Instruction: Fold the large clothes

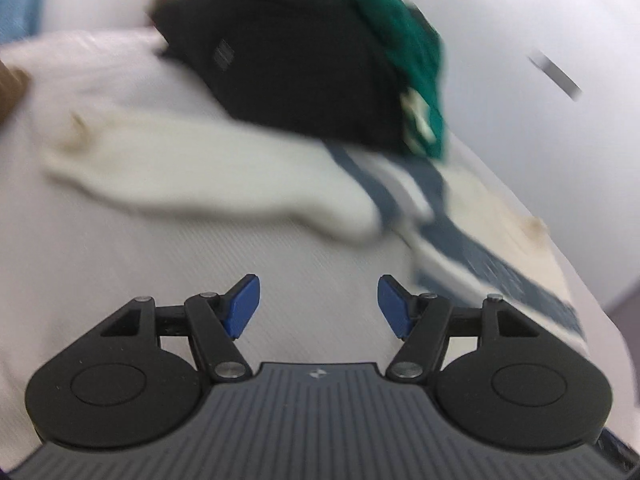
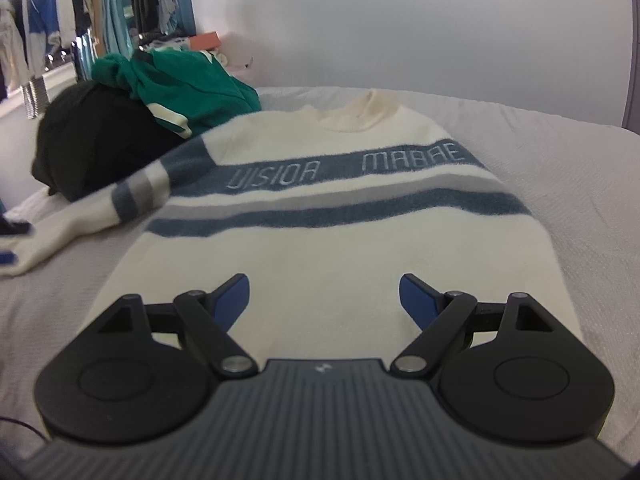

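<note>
Blue pads of the right hand-held gripper (image 2: pixel 324 300) stand wide apart with nothing between them, tilted downward over the lower body of the cream sweater (image 2: pixel 320 248). Not touching the knit as far as can be seen.

Left hand-held gripper (image 1: pixel 319 306): pads also spread, empty, angled down over bare bed cover (image 1: pixel 120 248). Its view is smeared with motion blur. Sweater sleeve (image 1: pixel 208 176) lies across the cover ahead of it, well apart from the fingertips. Part of this gripper pokes in at the left edge of the right wrist view, beside the cuff end of the sleeve.

Sweater position: spread flat on the bed, front up, collar (image 2: pixel 372 110) pointing away toward the wall (image 2: pixel 440 32). One sleeve stretched out to the left; the other sleeve is not visible.

Count:
- one cream sweater, two blue bands and one grey band across the chest, lettering on the upper band
- one black garment (image 2: pixel 100 136), heaped beyond the sleeve
- one green garment (image 2: pixel 192 80), bunched on top of the black one, white trim showing
- two hand-held grippers, both empty

Hanging clothes (image 2: pixel 80 12) line the far left of the room; too crowded to count.
</note>
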{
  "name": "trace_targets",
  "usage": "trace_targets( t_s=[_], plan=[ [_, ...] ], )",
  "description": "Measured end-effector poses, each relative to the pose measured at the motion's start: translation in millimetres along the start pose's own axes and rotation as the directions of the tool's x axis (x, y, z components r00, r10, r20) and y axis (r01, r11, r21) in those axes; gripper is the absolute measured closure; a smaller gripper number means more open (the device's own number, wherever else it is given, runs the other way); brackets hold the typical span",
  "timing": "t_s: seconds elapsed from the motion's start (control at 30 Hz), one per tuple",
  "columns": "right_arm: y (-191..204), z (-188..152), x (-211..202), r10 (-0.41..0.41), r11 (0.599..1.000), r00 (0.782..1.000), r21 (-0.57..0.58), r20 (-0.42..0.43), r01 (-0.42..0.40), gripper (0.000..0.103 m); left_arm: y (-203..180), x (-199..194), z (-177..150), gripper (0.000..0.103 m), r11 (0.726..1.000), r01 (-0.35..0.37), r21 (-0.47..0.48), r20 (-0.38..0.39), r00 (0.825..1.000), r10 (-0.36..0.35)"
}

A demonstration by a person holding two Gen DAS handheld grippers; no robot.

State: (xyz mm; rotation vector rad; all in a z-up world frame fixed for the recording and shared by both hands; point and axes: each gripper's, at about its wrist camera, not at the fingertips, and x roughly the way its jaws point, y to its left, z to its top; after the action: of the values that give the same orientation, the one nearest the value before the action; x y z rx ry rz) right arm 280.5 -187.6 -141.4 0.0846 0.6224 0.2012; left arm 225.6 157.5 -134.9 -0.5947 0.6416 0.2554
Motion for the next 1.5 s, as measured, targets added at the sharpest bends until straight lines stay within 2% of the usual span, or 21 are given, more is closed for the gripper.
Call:
trace_targets(
  t_s=[0.13,0.27,0.37,0.47,0.63,0.77,0.93,1.0,1.03,1.07,1.1,1.13,1.17,1.33,1.5],
  plan=[
    [-1,-2,-20,0.033,0.999,0.999,0.029,0.012,-0.034,0.019,-17,1,-21,0.033,0.999,0.050,0.016,-0.071,0.996,-0.048],
    [-6,-5,-31,0.052,0.996,0.999,0.070,-0.001,-0.052,0.019,-30,-3,-43,0.033,0.994,0.109,0.007,-0.131,0.986,-0.107],
    [-11,-9,-37,0.062,0.992,0.998,0.109,-0.011,-0.060,0.019,-40,-7,-64,0.033,0.994,0.109,0.012,-0.163,0.981,-0.106],
    [-16,-11,-37,0.056,0.990,0.998,0.133,-0.018,-0.053,0.019,-46,-4,-83,0.033,0.993,0.119,-0.007,-0.219,0.969,-0.118],
    [-23,-12,-30,0.046,0.985,0.999,0.167,-0.029,-0.040,0.019,-49,13,-108,0.033,0.999,0.052,-0.010,-0.284,0.957,-0.053],
    [-26,-12,-28,0.051,0.982,0.998,0.183,-0.030,-0.045,0.019,-51,12,-112,0.029,1.000,0.024,0.013,-0.260,0.965,-0.020],
    [-27,-12,-25,0.043,0.982,0.999,0.186,-0.032,-0.036,0.019,-55,12,-117,0.030,0.999,0.018,0.042,-0.257,0.966,-0.006],
    [-26,-12,-25,0.036,0.983,0.999,0.183,-0.033,-0.029,0.019,-57,15,-118,0.038,0.998,0.045,0.042,-0.272,0.962,-0.032],
    [-27,-12,-25,0.033,0.983,0.999,0.182,-0.034,-0.026,0.019,-58,15,-117,0.056,0.998,0.049,0.047,-0.278,0.960,-0.034],
    [-28,-12,-25,0.029,0.983,0.999,0.182,-0.034,-0.022,0.019,-58,15,-117,0.068,0.997,0.055,0.048,-0.285,0.958,-0.039],
    [-28,-12,-24,0.024,0.983,0.999,0.182,-0.035,-0.017,0.019,-59,15,-115,0.074,0.997,0.064,0.042,-0.288,0.956,-0.049],
    [-28,-11,-24,0.019,0.983,0.999,0.183,-0.035,-0.012,0.019,-58,13,-113,0.088,0.996,0.075,0.037,-0.286,0.956,-0.061],
    [-29,-11,-24,0.014,0.983,0.999,0.183,-0.035,-0.007,0.019,-59,11,-111,0.092,0.996,0.078,0.041,-0.278,0.959,-0.064],
    [-31,-11,-26,0.003,0.982,1.000,0.188,-0.031,0.003,0.019,-55,-17,-96,0.093,0.994,0.096,0.053,-0.201,0.976,-0.083],
    [-34,-10,-26,0.012,0.981,0.999,0.193,-0.031,-0.006,0.019,-41,-35,-77,0.094,0.994,0.108,-0.003,-0.172,0.979,-0.107]
  ],
)
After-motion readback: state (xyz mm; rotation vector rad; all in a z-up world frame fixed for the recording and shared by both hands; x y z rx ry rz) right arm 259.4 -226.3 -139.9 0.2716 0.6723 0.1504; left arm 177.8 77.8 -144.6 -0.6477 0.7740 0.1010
